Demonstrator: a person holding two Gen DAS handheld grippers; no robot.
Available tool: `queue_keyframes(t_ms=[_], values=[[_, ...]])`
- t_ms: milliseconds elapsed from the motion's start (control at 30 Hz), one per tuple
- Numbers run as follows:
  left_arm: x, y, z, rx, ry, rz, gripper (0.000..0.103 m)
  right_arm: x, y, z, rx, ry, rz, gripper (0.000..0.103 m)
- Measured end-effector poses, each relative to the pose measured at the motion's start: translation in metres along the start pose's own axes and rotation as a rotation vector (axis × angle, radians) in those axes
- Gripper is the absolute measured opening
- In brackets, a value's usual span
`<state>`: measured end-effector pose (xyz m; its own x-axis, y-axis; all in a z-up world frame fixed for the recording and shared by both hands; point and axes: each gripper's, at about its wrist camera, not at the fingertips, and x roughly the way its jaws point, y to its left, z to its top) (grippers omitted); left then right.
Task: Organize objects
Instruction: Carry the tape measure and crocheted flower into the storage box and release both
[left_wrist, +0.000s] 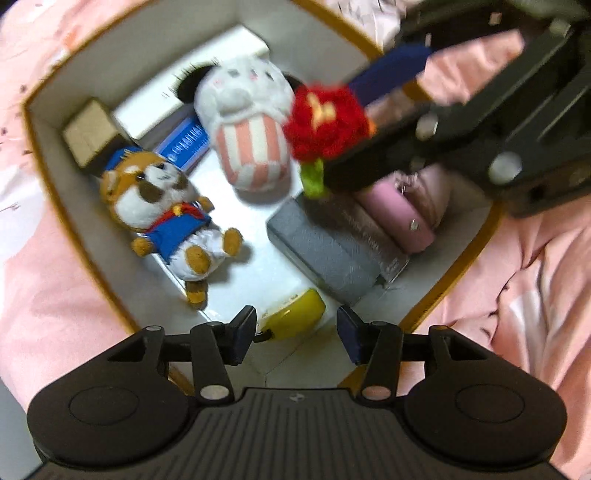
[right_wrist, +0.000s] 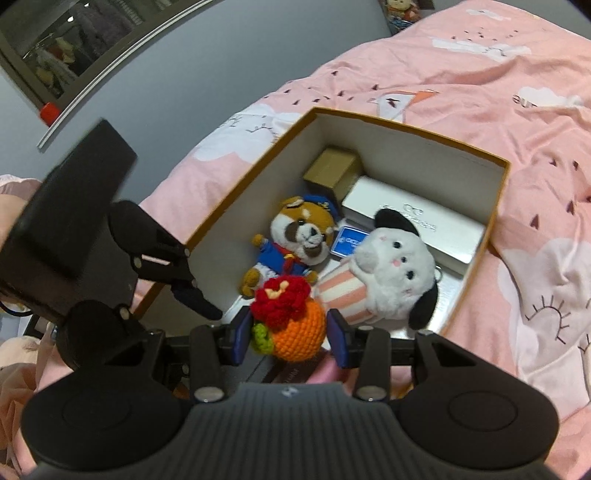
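Observation:
An open cardboard box (right_wrist: 495, 206) with an orange rim sits on a pink bed. My right gripper (right_wrist: 291, 334) is shut on a crocheted orange ball with a red flower and green leaf (right_wrist: 295, 325), held above the box's near side; the toy also shows in the left wrist view (left_wrist: 325, 122). My left gripper (left_wrist: 295, 336) is open and empty, above the box's near edge over a yellow object (left_wrist: 295, 314). In the box lie a raccoon plush in blue (right_wrist: 295, 236) and a white dog plush with black ears (right_wrist: 391, 280).
The box also holds a small brown carton (right_wrist: 332, 170), a long white case (right_wrist: 417, 221), a blue card (right_wrist: 349, 240), a grey case (left_wrist: 325, 251) and pink pouches (left_wrist: 399, 210). Pink bedding (right_wrist: 480, 74) surrounds the box. A grey wall (right_wrist: 184, 74) stands left.

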<state>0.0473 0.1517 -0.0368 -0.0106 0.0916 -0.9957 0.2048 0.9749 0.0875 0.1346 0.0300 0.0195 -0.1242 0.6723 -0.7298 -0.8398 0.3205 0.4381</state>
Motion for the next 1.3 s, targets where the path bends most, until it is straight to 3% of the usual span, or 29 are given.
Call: queue_keyframes(t_ms=[200,367,500,700,933,1300], values=[[-0.046,0.025,-0.021,-0.156,-0.21,0.016,0.059,0.01,0.017,0.006,-0.059,0.011,0.018,0.045],[-0.073,0.047,-0.05,-0.423,-0.373,0.06,0.059,0.029,0.036,0.014,-0.114,0.043,0.045,0.045],[-0.084,0.053,-0.047,-0.545,-0.452,0.121,0.059,0.05,0.049,0.017,-0.17,0.079,0.017,0.045],[-0.063,0.052,-0.041,-0.605,-0.496,0.179,0.059,0.072,0.062,0.017,-0.242,0.123,-0.006,0.045],[-0.048,0.052,-0.041,-0.681,-0.543,0.133,0.059,0.095,0.068,0.016,-0.272,0.171,-0.046,0.047],[-0.042,0.042,-0.04,-0.676,-0.538,0.126,0.059,0.097,0.073,0.013,-0.251,0.179,-0.068,0.049]])
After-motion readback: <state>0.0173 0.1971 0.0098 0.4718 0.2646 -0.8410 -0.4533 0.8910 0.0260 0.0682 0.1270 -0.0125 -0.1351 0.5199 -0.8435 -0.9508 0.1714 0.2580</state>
